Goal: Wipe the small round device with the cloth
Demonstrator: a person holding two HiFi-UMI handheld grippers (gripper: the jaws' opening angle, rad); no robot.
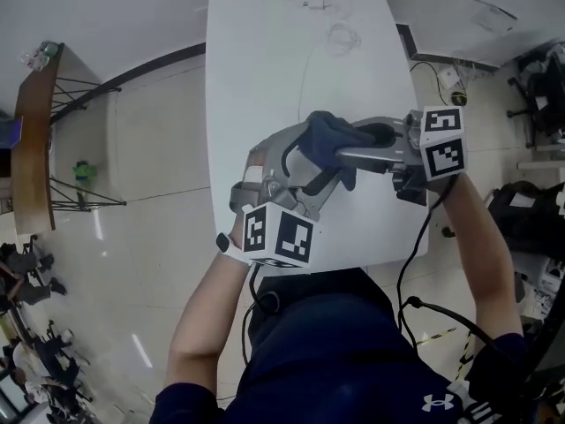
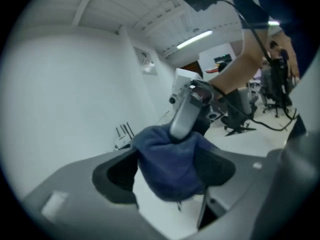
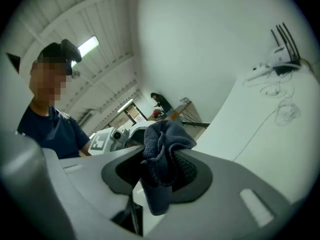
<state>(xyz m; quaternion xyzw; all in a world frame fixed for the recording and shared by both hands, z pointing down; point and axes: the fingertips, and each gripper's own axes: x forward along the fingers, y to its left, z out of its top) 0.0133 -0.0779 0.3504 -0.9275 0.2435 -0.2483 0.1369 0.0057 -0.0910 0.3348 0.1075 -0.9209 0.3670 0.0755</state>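
A dark blue cloth [image 1: 328,137] hangs bunched in the air over the white table [image 1: 265,60], between my two raised grippers. My right gripper [image 1: 346,145] comes in from the right and is shut on it; in the right gripper view the cloth [image 3: 162,156] is pinched between the dark pads [image 3: 192,171] and droops below them. My left gripper [image 1: 305,162] reaches up from below left with its jaws spread wide. In the left gripper view the cloth [image 2: 170,164] sits between them, with a silver finger of the right gripper [image 2: 186,113] pressing into it. No small round device shows in any view.
Thin white cables [image 1: 340,34] lie on the far end of the table, beside a white box with upright antennas [image 3: 281,58]. A wooden counter on a wire frame [image 1: 31,140] stands on the tiled floor to the left. Chairs and cables crowd the right side [image 1: 538,87].
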